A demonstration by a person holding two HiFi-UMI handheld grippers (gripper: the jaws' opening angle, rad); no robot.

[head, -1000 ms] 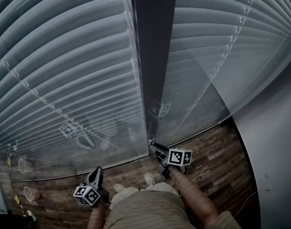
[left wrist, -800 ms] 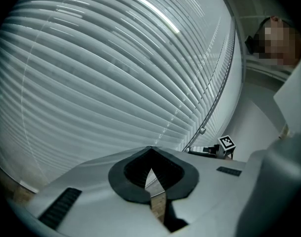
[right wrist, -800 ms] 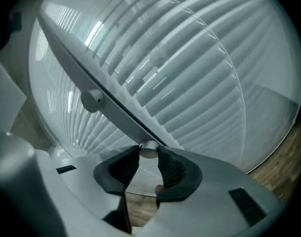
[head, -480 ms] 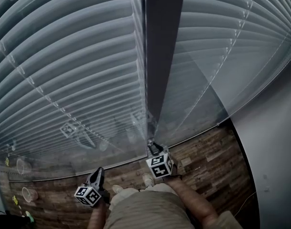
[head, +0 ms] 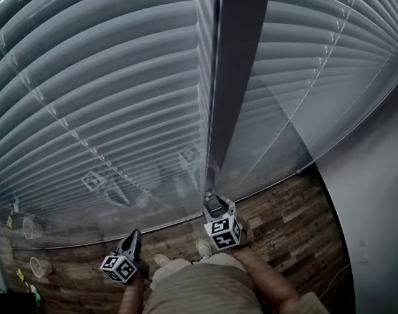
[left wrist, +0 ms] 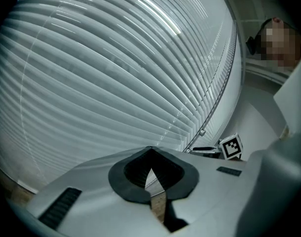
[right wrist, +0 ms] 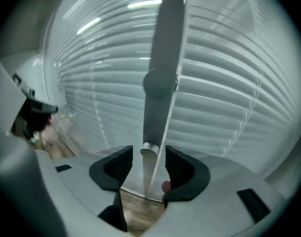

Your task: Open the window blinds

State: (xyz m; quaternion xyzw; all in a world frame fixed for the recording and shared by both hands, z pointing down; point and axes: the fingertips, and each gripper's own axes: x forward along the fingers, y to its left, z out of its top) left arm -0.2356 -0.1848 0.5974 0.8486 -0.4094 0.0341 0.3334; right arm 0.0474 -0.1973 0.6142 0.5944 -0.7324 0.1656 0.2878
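Grey slatted blinds [head: 107, 90] [right wrist: 224, 98] [left wrist: 101, 73] fill the window on both sides of a dark upright frame post [head: 241, 64]. A thin tilt wand [right wrist: 162, 73] [left wrist: 215, 105] hangs in front of the post. Its round lower end [right wrist: 150, 150] sits between the jaws of my right gripper [head: 212, 205] [right wrist: 149, 166] [left wrist: 204, 150]. Those jaws have just been opening and stand open, with the pads clear of the wand. My left gripper [head: 131, 237] [left wrist: 150, 157] is shut on nothing, low at the left and pointing at the left blind.
Wood-plank floor [head: 283, 208] runs along the foot of the window. Two clear cups [head: 34, 227] [head: 38, 265] stand on it at far left. A white wall [head: 375, 195] closes the right side. The glass shows faint reflections of both marker cubes.
The right gripper has rolled about its own axis, so its marker cube shows another face. Its jaws have spread off the wand. The left gripper has stayed put.
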